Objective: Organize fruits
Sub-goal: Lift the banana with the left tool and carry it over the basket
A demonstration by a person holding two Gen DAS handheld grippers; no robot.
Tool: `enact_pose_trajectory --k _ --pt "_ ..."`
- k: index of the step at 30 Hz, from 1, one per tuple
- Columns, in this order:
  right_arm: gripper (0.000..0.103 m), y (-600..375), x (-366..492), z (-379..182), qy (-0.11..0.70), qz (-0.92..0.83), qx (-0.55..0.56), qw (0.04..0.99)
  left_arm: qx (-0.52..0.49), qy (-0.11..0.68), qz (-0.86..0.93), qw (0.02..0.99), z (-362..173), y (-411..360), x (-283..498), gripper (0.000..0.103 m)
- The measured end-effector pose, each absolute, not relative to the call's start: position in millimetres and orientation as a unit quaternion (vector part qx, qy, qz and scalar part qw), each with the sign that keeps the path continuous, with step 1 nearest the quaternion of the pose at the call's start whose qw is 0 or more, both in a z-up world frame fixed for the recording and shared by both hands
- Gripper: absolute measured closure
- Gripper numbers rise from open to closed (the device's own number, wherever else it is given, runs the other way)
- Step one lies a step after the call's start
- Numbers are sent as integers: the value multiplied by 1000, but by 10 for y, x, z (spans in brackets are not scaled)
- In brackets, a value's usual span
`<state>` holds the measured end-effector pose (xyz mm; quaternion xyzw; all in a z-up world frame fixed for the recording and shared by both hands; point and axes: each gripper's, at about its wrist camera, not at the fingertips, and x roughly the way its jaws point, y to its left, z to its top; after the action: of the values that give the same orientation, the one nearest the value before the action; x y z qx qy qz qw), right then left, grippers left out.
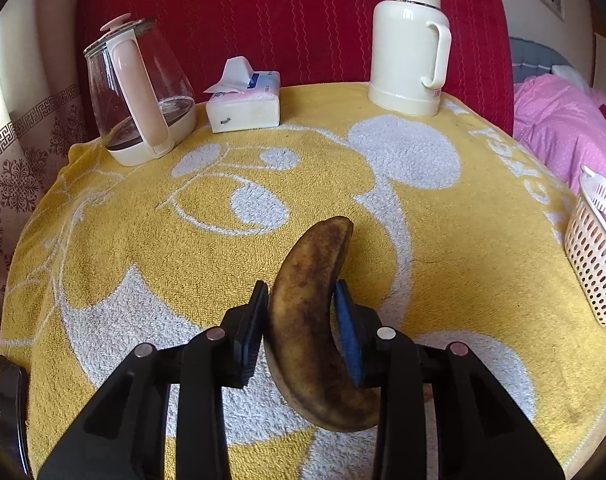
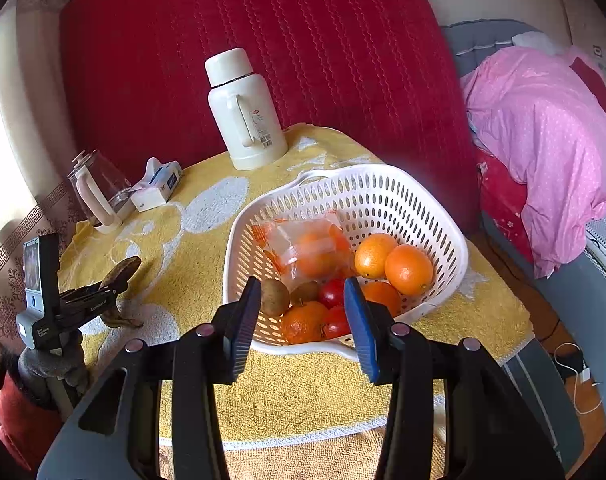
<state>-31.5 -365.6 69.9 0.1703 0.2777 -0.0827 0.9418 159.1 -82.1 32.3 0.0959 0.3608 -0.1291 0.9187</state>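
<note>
My left gripper (image 1: pixel 301 300) is shut on a brown, overripe banana (image 1: pixel 307 320) low over the yellow towel (image 1: pixel 143 248). The same banana (image 2: pixel 121 274) and left gripper (image 2: pixel 99 294) show at the left of the right wrist view. A white perforated basket (image 2: pixel 383 196) holds oranges (image 2: pixel 409 268), a bagged orange (image 2: pixel 307 252), kiwis (image 2: pixel 275 296) and red fruits (image 2: pixel 331 294). My right gripper (image 2: pixel 303 300) is open and empty, just in front of the basket's near rim. The basket's edge (image 1: pixel 595 256) shows at the far right of the left wrist view.
A cream thermos (image 1: pixel 411 40), a tissue pack (image 1: pixel 243 100) and a glass kettle (image 1: pixel 139 92) stand along the table's back edge against a red cushion (image 1: pixel 263 12). A bed with pink bedding (image 2: pixel 543 140) lies to the right.
</note>
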Motion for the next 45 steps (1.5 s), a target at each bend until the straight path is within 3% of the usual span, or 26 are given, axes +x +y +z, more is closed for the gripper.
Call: enact_pose_trajectory --k 13,39,42,45 --pt "58 -3708 -415 751 265 -84 174 945 80 307 -128 940 662 -952 1252 71" --pt "58 -3986 -647 773 244 -104 173 948 64 275 -203 938 1238 -1507 727 72" --pt "49 -4038 -696 747 236 -113 172 950 65 274 -227 932 1320 -1697 652 72" --pt "47 -4068 -731 717 232 -122 162 951 70 269 -249 928 1381 -1911 573 72"
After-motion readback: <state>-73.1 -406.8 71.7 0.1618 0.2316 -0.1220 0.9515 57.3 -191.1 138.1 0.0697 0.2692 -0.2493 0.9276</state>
